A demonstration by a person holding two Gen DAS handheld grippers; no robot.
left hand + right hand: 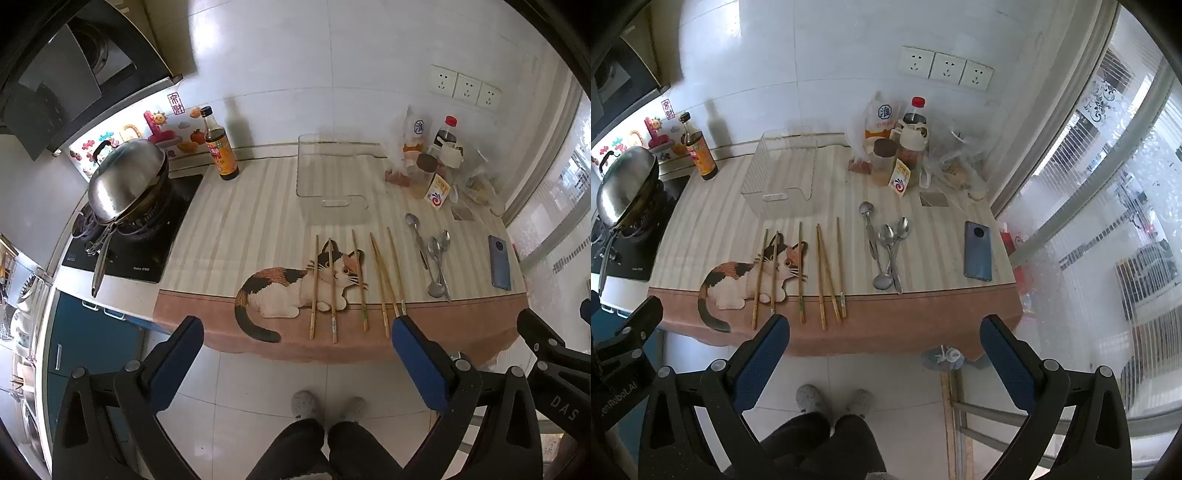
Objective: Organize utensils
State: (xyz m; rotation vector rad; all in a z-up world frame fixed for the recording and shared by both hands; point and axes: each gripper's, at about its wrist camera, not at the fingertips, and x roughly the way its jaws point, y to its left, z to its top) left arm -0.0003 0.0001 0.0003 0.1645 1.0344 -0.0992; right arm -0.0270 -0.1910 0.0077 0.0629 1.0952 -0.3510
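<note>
Both tongs hung released and empty off the counter's front edge, the left tongs [295, 354] wide apart over the floor and the right tongs [884, 350] equally spread, neither touching anything. The chopsticks [354, 282] lay in a loose row across the front of the counter [229, 221], their thick ends near the front edge, some crossing the printed cat [295, 284]; two on the right side of the row converged at their far tips. The spoons [886, 251] lay in an overlapping bunch just right of the chopsticks. The clear bin [332, 177] stood empty behind them, toward the back edge.

A good first pick would probably be a single chopstick gripped near its thick end, where it lies apart from its neighbours, then carried back into the bin. The converging pair and the stacked spoons looked likely to drag each other if pinched carelessly.

A phone [977, 251] rested by the right edge, close to the spoons. Jars and bags [905, 147] crowded the back right corner beside the bin, a sauce bottle [219, 147] stood back left, and a wok [125, 181] sat on the stove beyond the left edge.
</note>
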